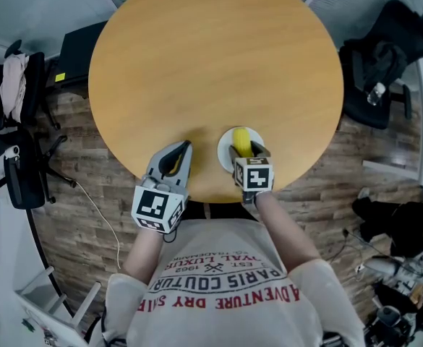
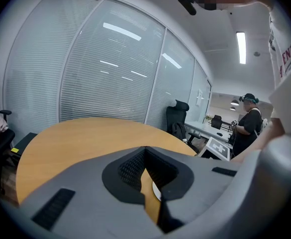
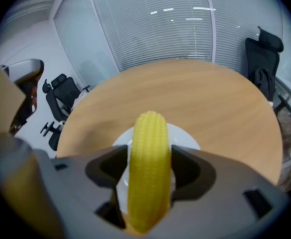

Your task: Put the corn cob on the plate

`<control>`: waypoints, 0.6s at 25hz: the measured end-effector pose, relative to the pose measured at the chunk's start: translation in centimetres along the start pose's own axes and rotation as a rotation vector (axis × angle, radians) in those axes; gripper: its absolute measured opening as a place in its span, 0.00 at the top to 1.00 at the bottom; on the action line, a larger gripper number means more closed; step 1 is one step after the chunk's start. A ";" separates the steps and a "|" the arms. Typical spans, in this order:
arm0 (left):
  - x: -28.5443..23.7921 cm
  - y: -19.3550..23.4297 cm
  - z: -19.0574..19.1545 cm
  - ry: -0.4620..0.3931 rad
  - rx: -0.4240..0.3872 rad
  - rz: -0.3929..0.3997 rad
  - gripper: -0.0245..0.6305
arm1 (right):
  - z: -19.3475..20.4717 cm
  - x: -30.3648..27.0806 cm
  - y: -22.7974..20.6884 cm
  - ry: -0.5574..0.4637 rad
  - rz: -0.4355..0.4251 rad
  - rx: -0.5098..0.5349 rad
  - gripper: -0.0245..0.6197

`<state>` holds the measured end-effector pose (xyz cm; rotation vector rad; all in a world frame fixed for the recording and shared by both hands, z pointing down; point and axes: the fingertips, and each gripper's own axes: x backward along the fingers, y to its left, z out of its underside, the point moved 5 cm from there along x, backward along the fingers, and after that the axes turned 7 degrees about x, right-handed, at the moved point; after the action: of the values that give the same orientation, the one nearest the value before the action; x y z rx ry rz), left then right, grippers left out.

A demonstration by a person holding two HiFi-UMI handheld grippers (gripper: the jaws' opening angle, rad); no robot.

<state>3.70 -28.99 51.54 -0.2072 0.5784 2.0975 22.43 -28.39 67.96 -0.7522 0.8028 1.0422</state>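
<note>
The corn cob (image 3: 149,168) is yellow and sits lengthwise between the two jaws of the right gripper (image 1: 248,150), which press on its sides near the middle, so its rounded far end sticks out past them; in the head view the cob (image 1: 241,140) lies over the white plate (image 1: 224,152), and the right gripper view shows the plate (image 3: 186,137) spreading out below and beyond it, though whether the cob rests on the plate or hangs just above it cannot be told; the plate stands on the round wooden table (image 1: 211,63) close to the edge nearest the person; just to the left of the plate the left gripper (image 1: 185,149) is held over the same edge, its tip near the plate's rim but apart from it; its own view shows the jaws drawn together at the tips with nothing between them, only bare tabletop and a sliver of plate seen through the gap behind; a printed T-shirt (image 1: 225,284) fills the bottom of the head view; a black office chair (image 1: 19,172) stands on the wood-pattern floor (image 1: 81,215) to the left, and another chair (image 1: 381,71) holding dark things stands to the right; the left gripper view looks towards a glass wall with blinds (image 2: 110,68) and a second person (image 2: 247,121) standing far off.
</note>
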 end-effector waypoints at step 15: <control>0.6 -1.0 -1.9 -0.029 -0.052 0.056 0.91 | -3.7 8.3 -0.2 -0.289 0.112 -0.013 0.89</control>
<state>4.04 -28.91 49.35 -0.1921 0.5183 2.1676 24.28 -27.97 59.04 -0.5555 0.5941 1.2261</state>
